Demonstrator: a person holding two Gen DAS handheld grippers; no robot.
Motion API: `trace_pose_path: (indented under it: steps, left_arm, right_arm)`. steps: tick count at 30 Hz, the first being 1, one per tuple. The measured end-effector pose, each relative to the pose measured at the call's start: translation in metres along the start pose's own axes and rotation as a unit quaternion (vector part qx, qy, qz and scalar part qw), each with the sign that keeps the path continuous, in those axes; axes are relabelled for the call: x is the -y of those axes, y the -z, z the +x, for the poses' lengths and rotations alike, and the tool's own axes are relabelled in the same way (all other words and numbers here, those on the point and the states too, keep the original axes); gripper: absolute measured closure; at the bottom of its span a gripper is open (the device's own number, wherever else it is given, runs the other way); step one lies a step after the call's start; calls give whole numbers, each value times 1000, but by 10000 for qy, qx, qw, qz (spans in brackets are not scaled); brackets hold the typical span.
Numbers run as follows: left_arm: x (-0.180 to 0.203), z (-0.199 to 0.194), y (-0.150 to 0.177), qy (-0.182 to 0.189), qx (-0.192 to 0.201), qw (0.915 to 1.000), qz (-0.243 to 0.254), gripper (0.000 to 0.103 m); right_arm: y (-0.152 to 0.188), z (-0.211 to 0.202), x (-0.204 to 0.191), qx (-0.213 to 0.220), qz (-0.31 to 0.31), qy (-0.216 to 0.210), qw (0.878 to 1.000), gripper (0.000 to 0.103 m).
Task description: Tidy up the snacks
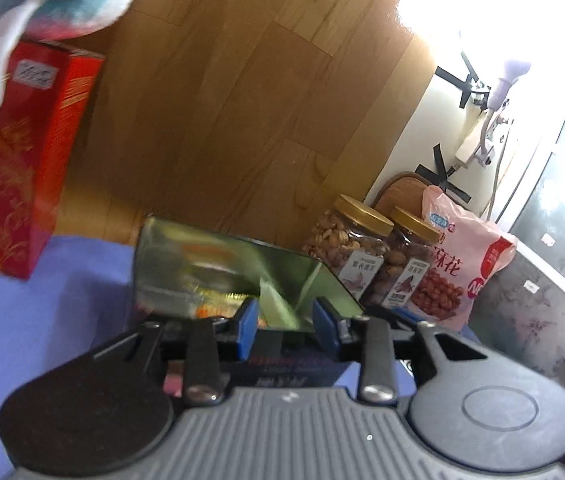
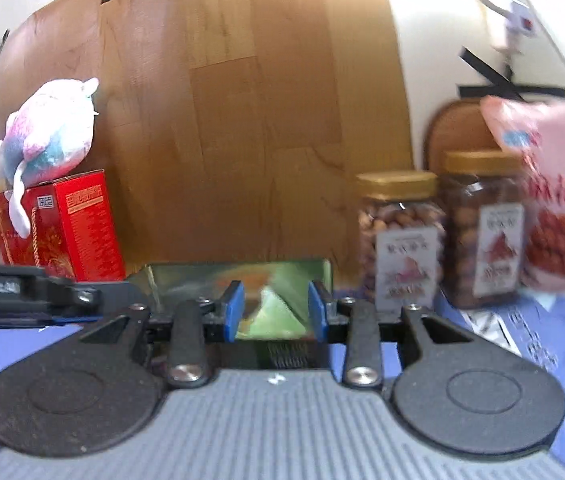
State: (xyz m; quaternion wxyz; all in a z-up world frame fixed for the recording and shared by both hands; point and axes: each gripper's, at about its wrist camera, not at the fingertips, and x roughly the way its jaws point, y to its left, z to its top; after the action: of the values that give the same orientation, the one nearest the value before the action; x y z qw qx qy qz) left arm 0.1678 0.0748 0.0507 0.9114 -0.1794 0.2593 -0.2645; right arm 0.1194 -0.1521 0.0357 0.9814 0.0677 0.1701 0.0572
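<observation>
The left gripper (image 1: 285,326) points slightly downward over the purple tablecloth (image 1: 34,320). Its blue pads (image 1: 248,330) stand a little apart, and the edge of a green snack box (image 1: 218,276) lies in the gap; I cannot tell if the pads press on it.

The right gripper (image 2: 275,316) also tilts gently down and meets the same green box (image 2: 274,280) from the other end. Its blue pads (image 2: 233,312) are partly open with a corner of the box between them, but the blur hides whether they grip it. The left gripper shows at the left border of this view, level and close beside.

The box lies on the cloth in front of the wooden panel (image 1: 242,100). To its right stand two nut jars with gold lids (image 1: 348,248) and a pink snack bag (image 1: 462,264). To its left stands a red gift box (image 2: 70,228) with a plush toy (image 2: 50,140) on top.
</observation>
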Motion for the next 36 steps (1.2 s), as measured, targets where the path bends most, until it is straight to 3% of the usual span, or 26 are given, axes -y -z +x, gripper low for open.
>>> trace_pose_path:
  steps: [5, 13, 14, 16, 19, 29, 30, 32, 35, 36]
  left_arm:
    - [-6, -29, 22, 23, -64, 9999, -85, 71]
    - [0, -56, 71, -369, -202, 9985, 352, 68]
    - [0, -55, 76, -398, -239, 9982, 381, 68]
    - [1, -51, 80, -388, -328, 9977, 443, 68]
    - [2, -49, 83, -317, -356, 9974, 534, 68]
    - [-3, -49, 84, -278, -358, 9979, 456, 67]
    - [-4, -49, 83, -272, -360, 9980, 448, 67]
    - [-4, -49, 83, -272, -353, 9981, 430, 67]
    - [-6, -50, 83, -294, -325, 9983, 382, 67]
    - [-6, -51, 83, -311, -313, 9984, 364, 67]
  right_arm:
    - [30, -24, -6, -503, -97, -282, 9983, 59]
    - [44, -39, -24, -781, -372, -486, 9951, 54]
    - [46, -38, -26, -806, -475, -450, 9946, 53]
    - [53, -31, -30, -1042, -711, -212, 9918, 37]
    - [62, -25, -32, -1171, -973, 49, 9883, 27]
    - [62, -22, -23, -1239, -875, 102, 9884, 20]
    - [62, -21, -23, -1261, -903, 103, 9878, 21]
    - [62, -24, -29, -1237, -1060, -48, 9866, 39]
    - [64, -29, -44, -1049, -1589, 189, 9815, 84]
    - [63, -30, -45, -1037, -1638, 147, 9809, 90]
